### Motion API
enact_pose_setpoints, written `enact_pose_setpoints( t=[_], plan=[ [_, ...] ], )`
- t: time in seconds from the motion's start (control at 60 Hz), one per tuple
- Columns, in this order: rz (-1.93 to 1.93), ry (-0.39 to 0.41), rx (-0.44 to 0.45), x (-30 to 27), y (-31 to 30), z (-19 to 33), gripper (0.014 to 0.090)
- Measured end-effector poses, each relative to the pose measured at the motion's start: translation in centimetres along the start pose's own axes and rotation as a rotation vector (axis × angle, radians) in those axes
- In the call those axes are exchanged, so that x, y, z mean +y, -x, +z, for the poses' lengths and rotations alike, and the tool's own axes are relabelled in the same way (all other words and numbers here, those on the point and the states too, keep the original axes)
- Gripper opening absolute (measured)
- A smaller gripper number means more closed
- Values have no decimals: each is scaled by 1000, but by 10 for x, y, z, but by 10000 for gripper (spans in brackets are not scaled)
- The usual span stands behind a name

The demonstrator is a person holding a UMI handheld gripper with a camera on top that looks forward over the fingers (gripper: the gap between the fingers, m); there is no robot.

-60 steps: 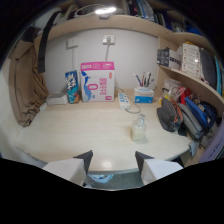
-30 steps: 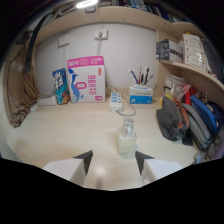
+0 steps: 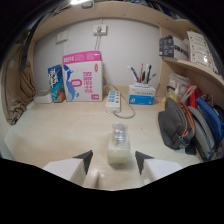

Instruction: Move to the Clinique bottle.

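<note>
The pale wooden tabletop (image 3: 60,132) fills most of what I see, running back to a white wall with a socket (image 3: 101,30) high on it. Along the right side, light wooden shelves (image 3: 197,70) carry boxes and papers I cannot read. At the tabletop's right edge a dark grey zipped pouch (image 3: 172,125) leans against a row of blue and red folders or bags (image 3: 207,122). At the left edge, brown fabric (image 3: 20,95) hangs down beside the tabletop.

Against the back wall stands a tall pink-and-white cardboard box with a blue figure printed on it (image 3: 83,76), and just to its left a smaller blue-and-white carton (image 3: 55,83). To the right of the pink box a white power strip (image 3: 113,100) lies on the tabletop, its cable curling toward the back right. Beyond it sits a low blue-and-white box (image 3: 142,94) with several pens and pencils (image 3: 141,73) standing upright behind it.

My claw (image 3: 114,161) is spread wide, gripping nothing; its 2 dark fingertips (image 3: 85,159) point forward near the tabletop's front edge. The Clinique bottle (image 3: 119,146), a small clear glass bottle with a pale yellowish liquid in its lower part and a clear rounded cap, stands upright on the tabletop near the front edge. It sits between my 2 fingertips, with a visible gap on each side, resting on its own base.
</note>
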Motion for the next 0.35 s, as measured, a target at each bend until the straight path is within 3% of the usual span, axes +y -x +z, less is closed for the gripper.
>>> enact_pose_setpoints(
  t=[0.35],
  plan=[
    [17,-5,9,1,-5,-1,870]
  ],
)
